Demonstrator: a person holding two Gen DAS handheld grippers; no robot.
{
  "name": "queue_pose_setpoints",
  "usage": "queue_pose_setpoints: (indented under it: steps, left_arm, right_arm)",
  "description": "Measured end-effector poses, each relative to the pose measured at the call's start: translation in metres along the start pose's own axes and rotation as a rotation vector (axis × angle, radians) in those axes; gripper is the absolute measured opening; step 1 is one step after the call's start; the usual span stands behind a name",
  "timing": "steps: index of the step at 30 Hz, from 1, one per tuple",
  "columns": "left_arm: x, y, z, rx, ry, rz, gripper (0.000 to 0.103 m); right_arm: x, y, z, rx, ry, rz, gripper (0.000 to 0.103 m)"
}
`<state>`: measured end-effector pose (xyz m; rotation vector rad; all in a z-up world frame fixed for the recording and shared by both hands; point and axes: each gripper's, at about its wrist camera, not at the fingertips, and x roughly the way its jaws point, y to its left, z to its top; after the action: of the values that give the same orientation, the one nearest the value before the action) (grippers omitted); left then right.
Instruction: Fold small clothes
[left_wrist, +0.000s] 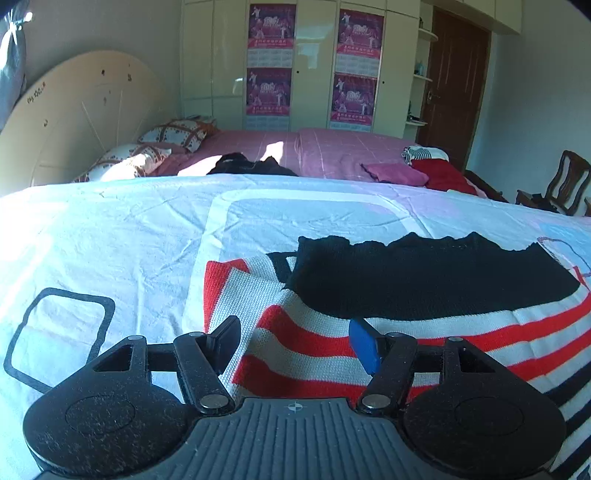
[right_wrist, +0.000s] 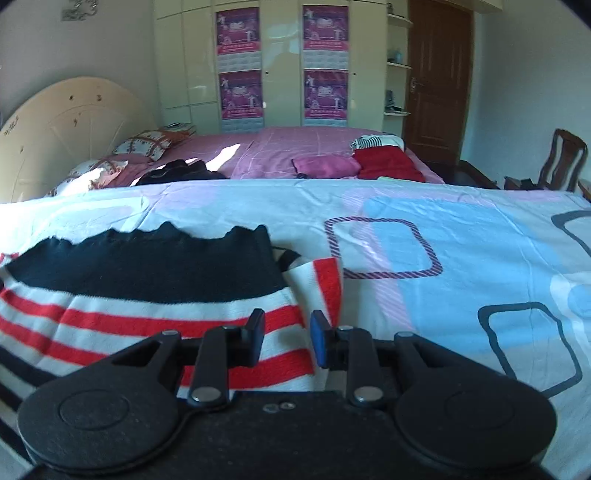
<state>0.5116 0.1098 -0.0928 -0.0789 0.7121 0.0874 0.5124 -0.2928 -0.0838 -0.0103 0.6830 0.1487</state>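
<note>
The knitted sweater (left_wrist: 424, 325), red-and-white striped with a broad black band and navy stripes at one end, lies flat on the pale blue-and-white patterned bedspread (left_wrist: 129, 236) of the near bed. All positions below are given relative to this sweater.

Left gripper (left_wrist: 295, 341): black frame, one black pad and one blue pad. Its fingers stand well apart, straddling the sweater's left edge where a folded-in sleeve shows. Nothing is clamped; striped knit shows in the gap below and beyond the pads.

Right gripper (right_wrist: 286, 341): same build. Its fingers are moderately apart, with the sweater's right edge showing between them. The pads do not appear to press on the cloth. No grip is established.

Long axis: the sweater's stripes run crosswise between the two grippers, and the black band lies on the far side, away from both. The garment's length appears to run from the grippers toward that band.

Judgement: each gripper is posted at its own side edge, neither clearly nearer. The coming move depends on both pinching the near portion and carrying it forward toward the black band.

Beyond the sweater: a pink-covered bed (right_wrist: 288, 147) carrying other clothes, untouched.
</note>
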Motion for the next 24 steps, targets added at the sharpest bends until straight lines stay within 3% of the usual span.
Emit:
queue_pose_setpoints:
  steps: [3,7,8,9,10,11,13,17,19,21,22,23,24]
  left_arm:
    - [0.018,0.006,0.001,0.005,0.048,-0.022,0.064]
    - [0.025,0.009,0.002,0.003,0.047,-0.059,0.064]
    - [0.025,0.009,0.002,0.008,0.042,-0.063,0.046]
    - [0.025,0.009,0.002,0.013,0.036,-0.067,0.037]
    - [0.022,0.011,0.003,-0.004,0.015,-0.051,0.018]
    - [0.018,0.012,0.003,-0.018,-0.013,-0.030,0.008]
    - [0.019,0.013,-0.001,-0.025,-0.046,0.036,0.008]
    - [0.026,0.016,-0.003,-0.048,-0.023,0.032,0.009]
    - [0.025,0.021,0.000,-0.047,-0.007,0.020,0.015]
    - [0.017,0.023,0.004,-0.034,-0.004,0.046,0.045]
    - [0.009,0.023,0.004,-0.031,-0.023,0.065,0.079]
    - [-0.003,0.024,0.001,-0.028,-0.063,0.069,0.088]
    - [-0.017,0.026,-0.002,-0.035,-0.087,0.051,0.088]
  right_arm:
    - [0.016,-0.011,0.009,0.008,0.018,0.029,0.029]
    - [0.038,-0.009,0.011,-0.059,0.095,0.102,0.026]
    - [0.040,-0.007,0.010,-0.080,0.100,0.108,0.020]
    - [0.041,-0.006,0.009,-0.100,0.093,0.101,0.007]
    - [0.039,-0.006,0.010,-0.105,0.087,0.079,0.007]
    - [0.036,-0.008,0.010,-0.088,0.074,0.069,0.007]
    - [0.033,-0.011,0.007,-0.055,0.067,0.042,0.007]
    - [0.038,0.001,0.000,-0.116,0.074,-0.005,0.009]
    - [0.038,-0.002,0.002,-0.115,0.076,-0.003,0.012]
    - [0.032,-0.004,0.004,-0.114,0.064,0.000,0.022]
    - [0.023,-0.006,0.006,-0.102,0.044,0.005,0.026]
    - [0.015,-0.007,0.007,-0.094,0.022,0.011,0.027]
    - [0.006,-0.007,0.007,-0.093,0.009,0.018,0.026]
